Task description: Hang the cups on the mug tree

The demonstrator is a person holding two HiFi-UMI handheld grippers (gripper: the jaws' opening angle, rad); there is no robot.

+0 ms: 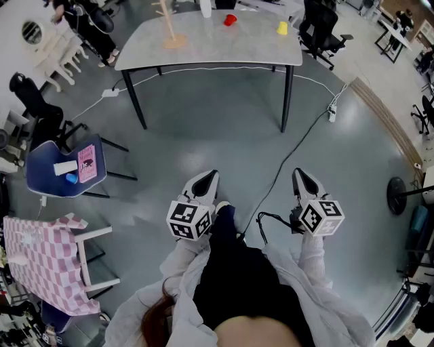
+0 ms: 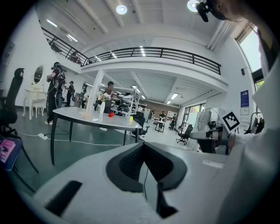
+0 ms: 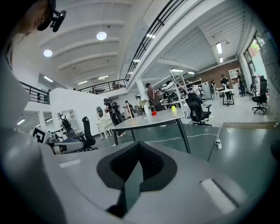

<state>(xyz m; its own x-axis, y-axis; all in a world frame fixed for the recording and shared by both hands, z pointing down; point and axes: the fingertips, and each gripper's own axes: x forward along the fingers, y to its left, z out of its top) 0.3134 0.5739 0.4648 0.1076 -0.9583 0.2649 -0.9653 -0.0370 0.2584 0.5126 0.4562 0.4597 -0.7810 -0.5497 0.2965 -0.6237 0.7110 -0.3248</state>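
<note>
One red cup (image 1: 230,19) and yellow cup (image 1: 282,28) occupy table (image 1: 217,49).

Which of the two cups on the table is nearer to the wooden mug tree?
The red cup; the yellow cup stands farther from the mug tree, near the table's right end in the head view.

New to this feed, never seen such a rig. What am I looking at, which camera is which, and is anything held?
There is no robot arm: a person holds a two-jaw gripper in each hand. The downward picture comes from a camera on their head, showing the left gripper and right gripper in front of them. The other two pictures come from cameras riding on each gripper, looking along its jaws. Both are shut, holding nothing. Further ahead stands a grey table with a mug tree, a red cup and a yellow cup, neither hung.
</note>
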